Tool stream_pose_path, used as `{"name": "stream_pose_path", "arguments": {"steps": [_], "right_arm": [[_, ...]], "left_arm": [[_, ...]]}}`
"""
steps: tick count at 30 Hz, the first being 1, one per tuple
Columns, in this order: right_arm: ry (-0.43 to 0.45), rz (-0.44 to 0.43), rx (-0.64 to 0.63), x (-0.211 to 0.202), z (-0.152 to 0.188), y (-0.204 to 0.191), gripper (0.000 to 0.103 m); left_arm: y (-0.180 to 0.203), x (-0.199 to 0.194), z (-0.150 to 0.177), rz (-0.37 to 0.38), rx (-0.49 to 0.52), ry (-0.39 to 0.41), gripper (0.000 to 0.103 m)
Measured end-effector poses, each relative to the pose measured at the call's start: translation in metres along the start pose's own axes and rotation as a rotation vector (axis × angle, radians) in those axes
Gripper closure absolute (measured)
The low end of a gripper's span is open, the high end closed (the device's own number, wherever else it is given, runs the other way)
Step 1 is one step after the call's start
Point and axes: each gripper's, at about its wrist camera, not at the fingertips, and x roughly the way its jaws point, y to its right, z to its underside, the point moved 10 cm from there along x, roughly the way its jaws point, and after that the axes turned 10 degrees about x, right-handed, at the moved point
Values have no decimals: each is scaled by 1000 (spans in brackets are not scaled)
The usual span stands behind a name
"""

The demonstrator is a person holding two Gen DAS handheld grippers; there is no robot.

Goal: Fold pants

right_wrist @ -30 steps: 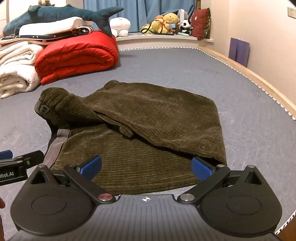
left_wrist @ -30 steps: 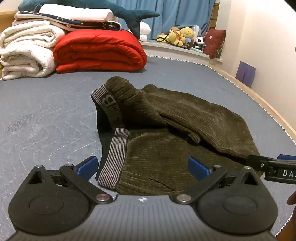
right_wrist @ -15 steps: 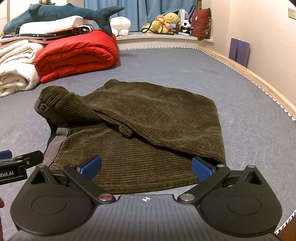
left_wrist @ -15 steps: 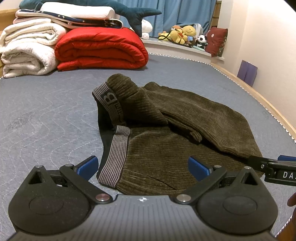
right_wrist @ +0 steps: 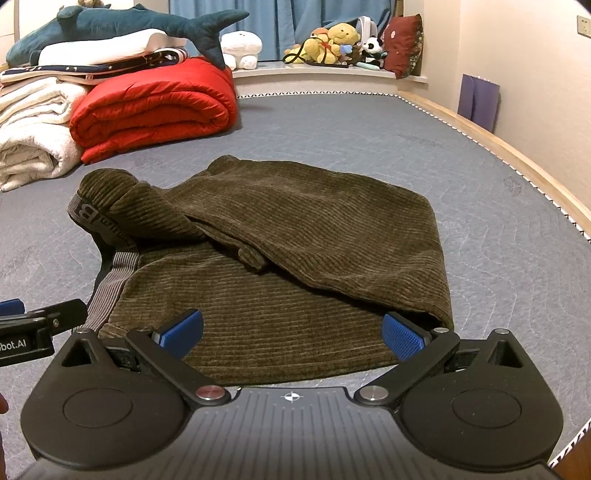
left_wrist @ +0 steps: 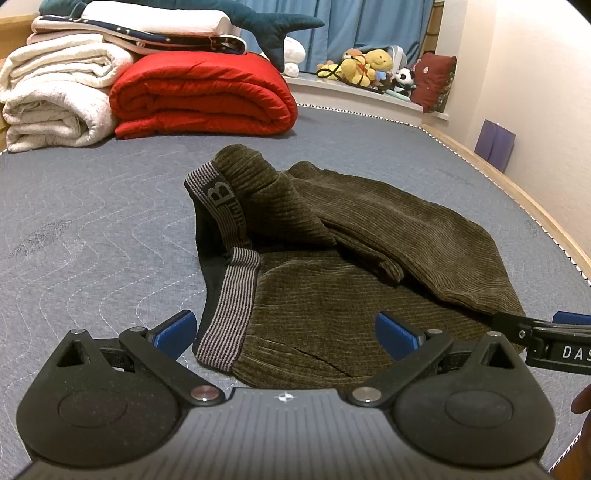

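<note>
Olive corduroy pants (left_wrist: 332, 258) lie folded over on the grey mattress (left_wrist: 92, 221), with the striped grey waistband (left_wrist: 229, 314) on the left. They also show in the right wrist view (right_wrist: 295, 258). My left gripper (left_wrist: 286, 334) is open and empty, just above the near waistband corner. My right gripper (right_wrist: 291, 332) is open and empty over the near edge of the pants, towards their right end. Each gripper shows at the other view's side edge.
A red rolled quilt (left_wrist: 203, 92), white folded blankets (left_wrist: 55, 96) and a plush shark (left_wrist: 269, 22) lie at the far left. Stuffed toys (right_wrist: 332, 40) sit on the sill. The wooden bed edge (right_wrist: 517, 155) runs along the right.
The left gripper has drawn back a little and tilted slightly, so the pants sit a bit farther off. The right gripper has barely moved. Both stay open.
</note>
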Motion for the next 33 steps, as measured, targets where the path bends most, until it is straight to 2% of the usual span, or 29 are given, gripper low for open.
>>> {"name": "stream_pose_path", "arguments": {"steps": [13, 23, 33], "right_arm": [[-18, -4, -10, 1, 2, -2, 1], [0, -17, -45, -4, 1, -9, 1], [4, -22, -34, -6, 0, -7, 4]], "left_arm": [[2, 0, 0, 5, -1, 2, 0], [5, -6, -7, 13, -8, 38, 0], [10, -2, -6, 26, -2, 15, 0]]}}
